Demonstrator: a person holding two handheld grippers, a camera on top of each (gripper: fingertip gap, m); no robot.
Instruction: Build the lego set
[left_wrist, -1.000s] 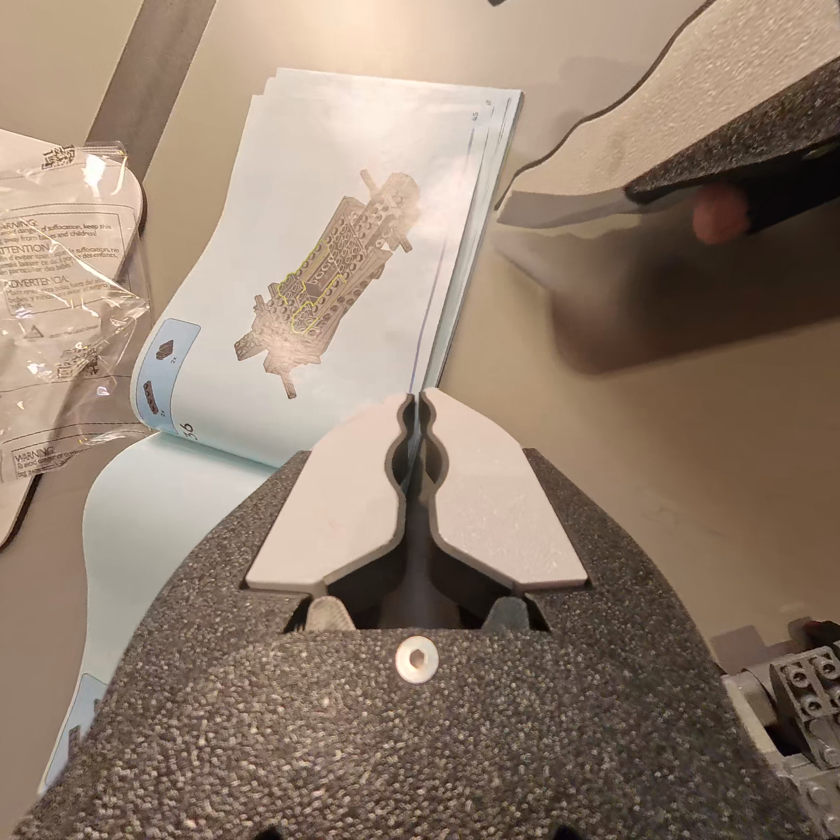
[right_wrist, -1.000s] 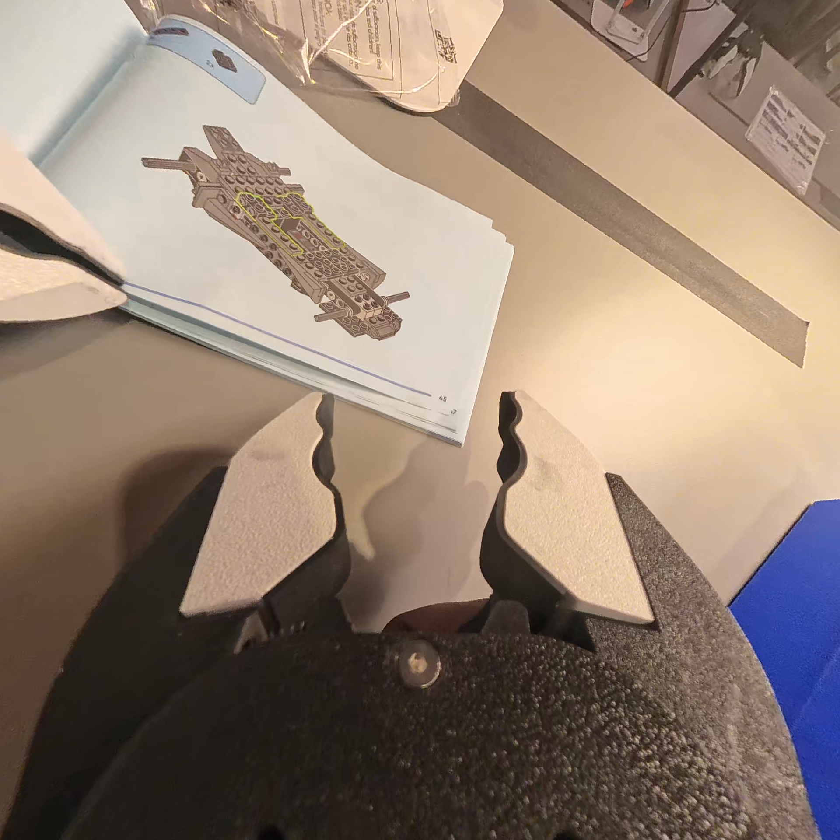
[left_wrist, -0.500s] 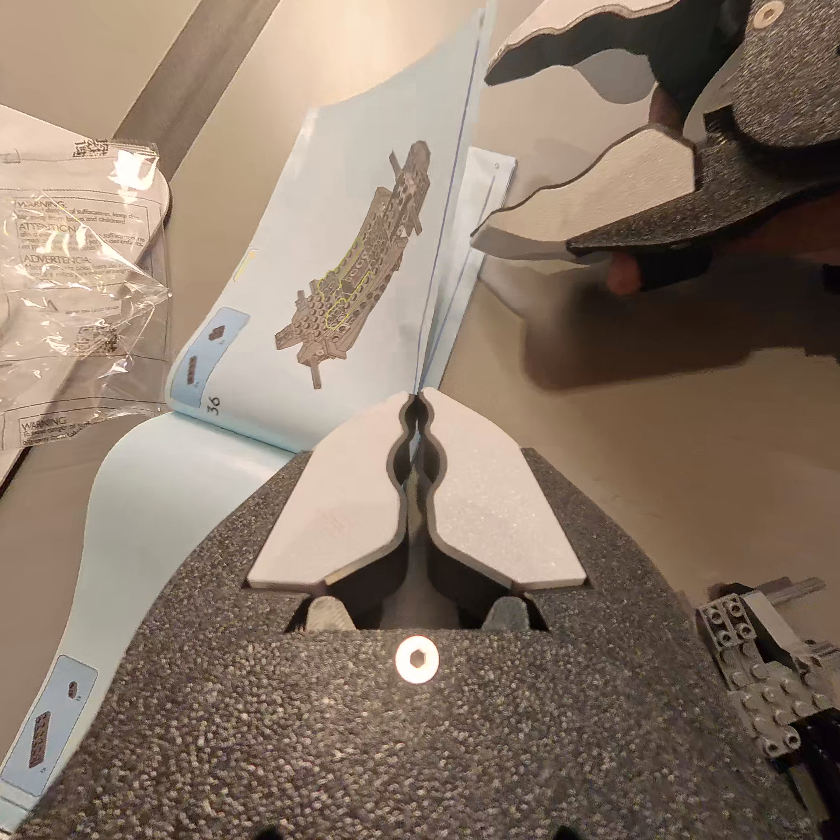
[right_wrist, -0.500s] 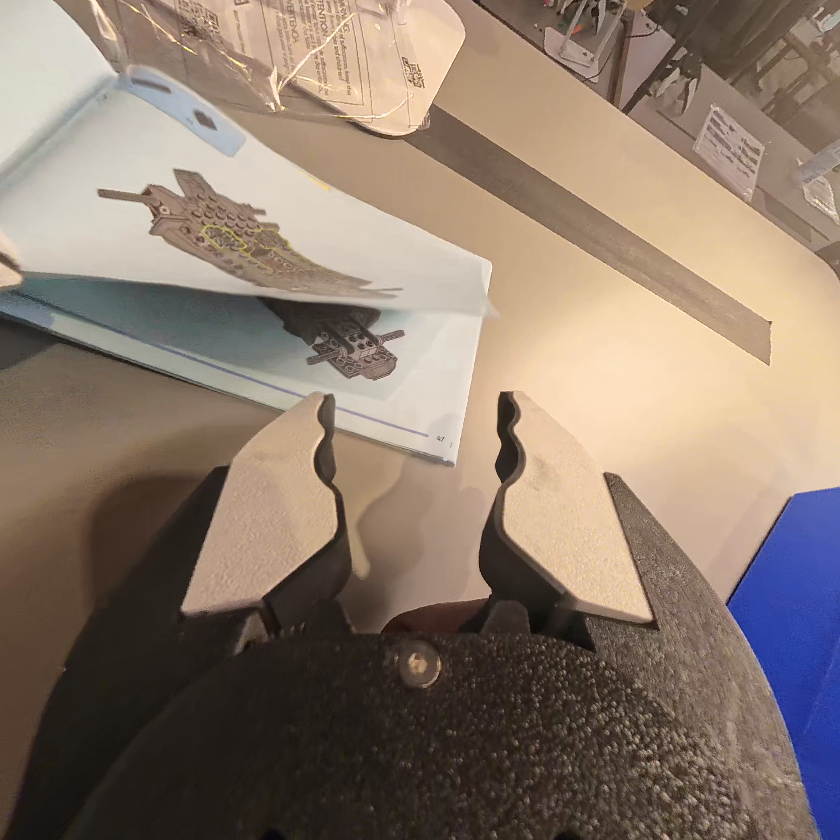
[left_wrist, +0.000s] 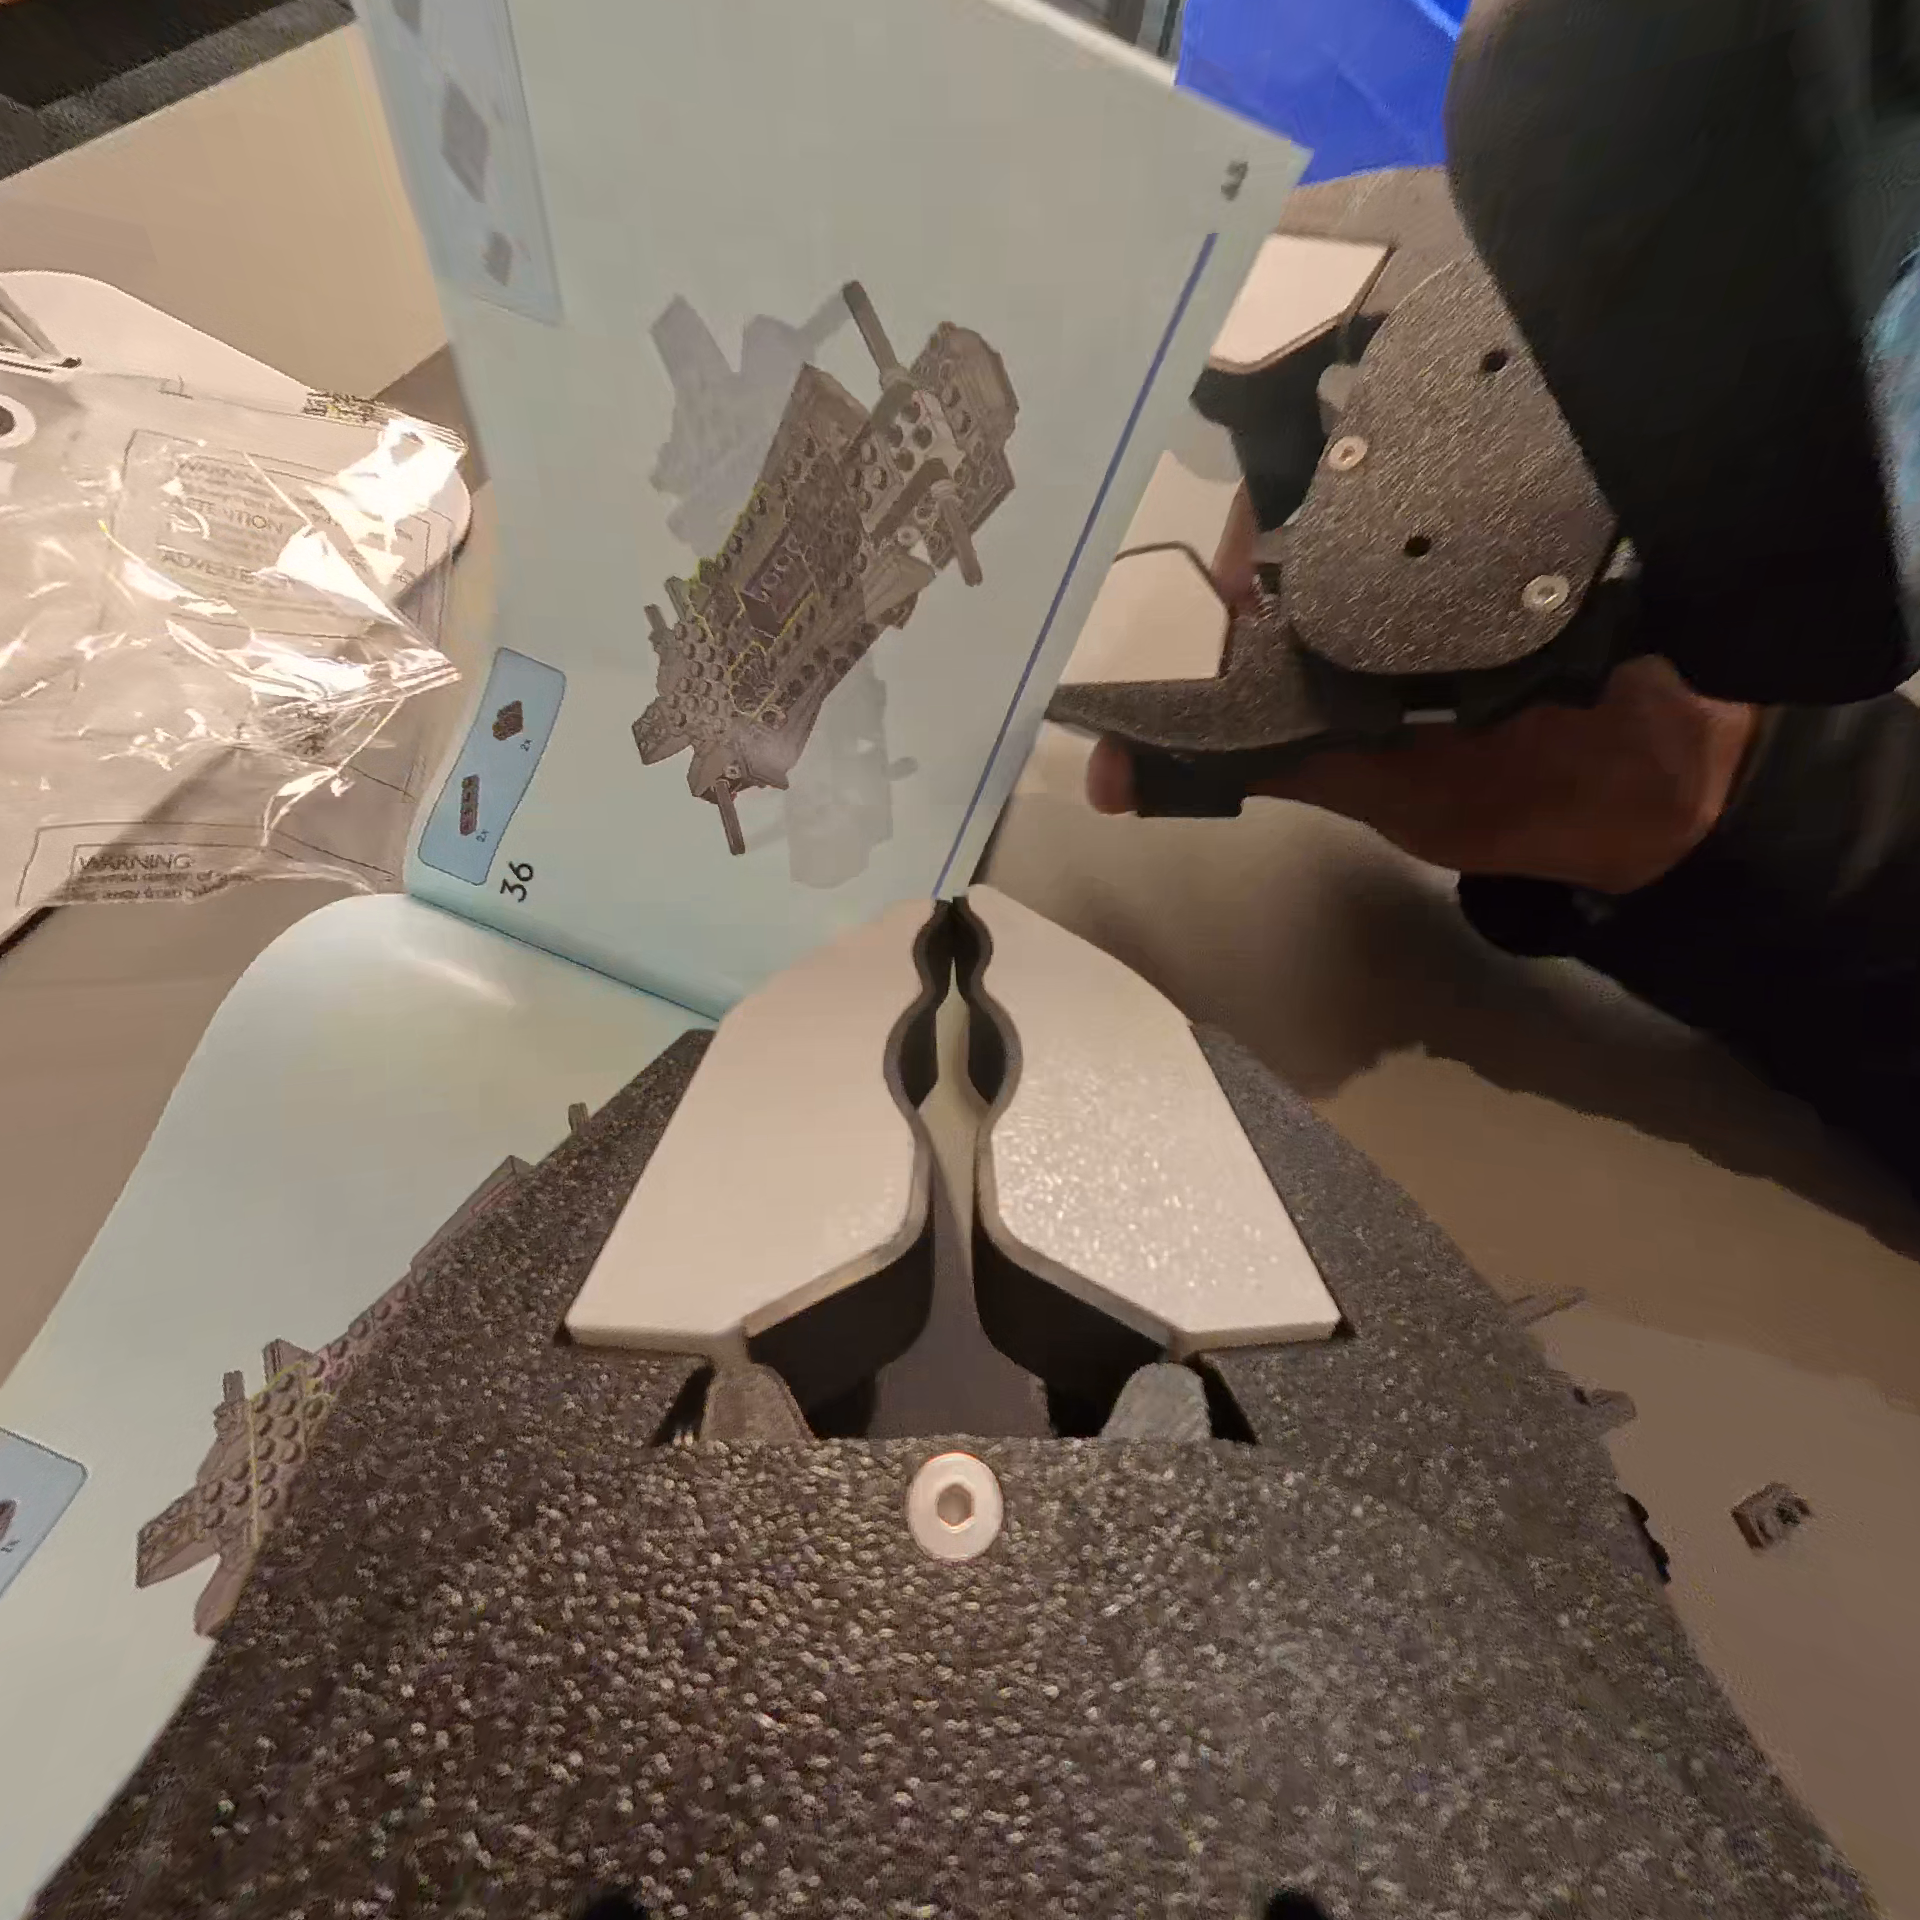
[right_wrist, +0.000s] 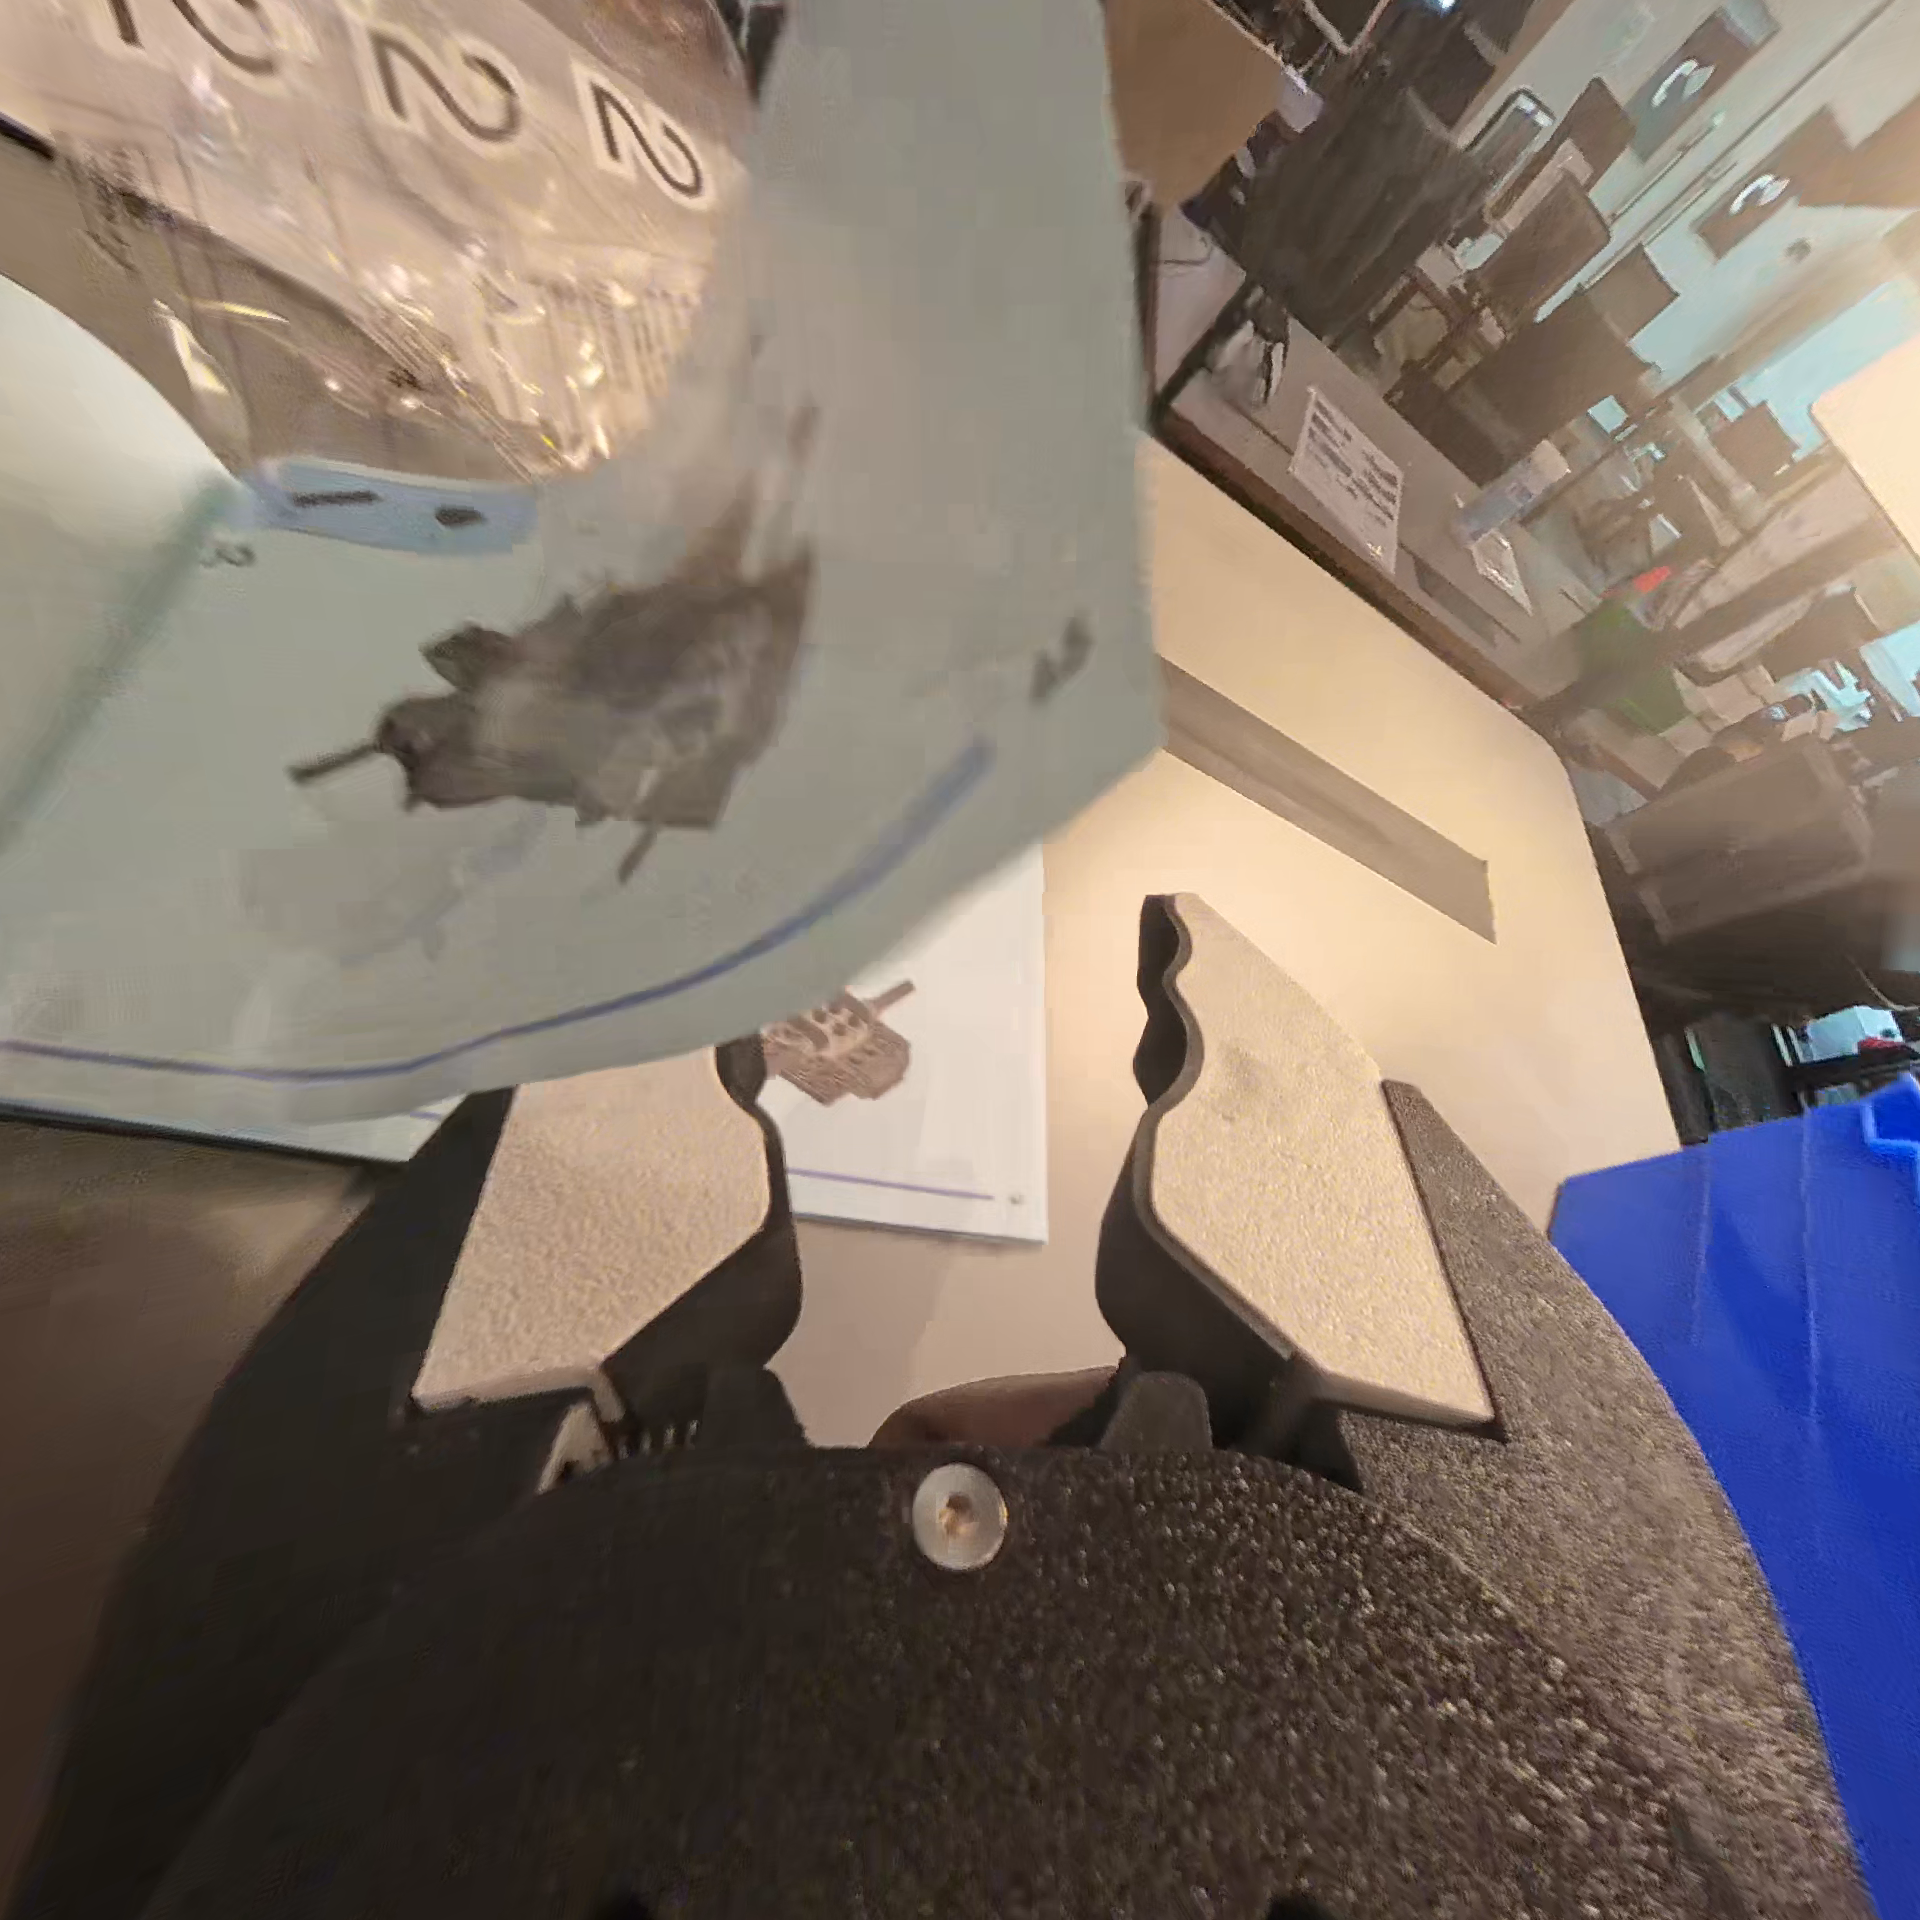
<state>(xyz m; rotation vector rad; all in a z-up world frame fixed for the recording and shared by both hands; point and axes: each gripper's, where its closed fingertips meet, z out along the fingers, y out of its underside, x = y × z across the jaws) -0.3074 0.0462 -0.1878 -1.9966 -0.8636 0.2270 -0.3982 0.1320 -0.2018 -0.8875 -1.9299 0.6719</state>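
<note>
Here, in the left wrist view, the left gripper (left_wrist: 951, 914) has its fingertips pressed together on the lower corner of a pale blue page (left_wrist: 831, 416) of an open instruction booklet (left_wrist: 343, 1122), holding that leaf upright above the tan table (left_wrist: 1299, 1091). The printed drawing of a grey brick model faces the camera. To the left lies one crumpled clear plastic bag (left_wrist: 208, 582); to the right, the right gripper (left_wrist: 1195, 457) waits in a person's hand (left_wrist: 1455, 769) just beyond the page's free edge. One small grey brick piece (left_wrist: 1766, 1519) sits on the table at lower right.

In the right wrist view, the right gripper (right_wrist: 951, 997) stands with its fingers spread and nothing between them. The lifted page (right_wrist: 623, 623), blurred, arches over its left finger (right_wrist: 613, 1226), and the next page of the booklet (right_wrist: 935, 1143) lies flat beneath. One blue bin (right_wrist: 1745, 1403) stands at the right.

The risk, judged from this: the thin leaf is pinched at a single corner, so a sharp pull could tear it or slip it free, and the curling sheet could fall back or crease against the open fingers.

Counted: two grippers, one booklet, one raised page, one bag, one loose brick, one bin.
</note>
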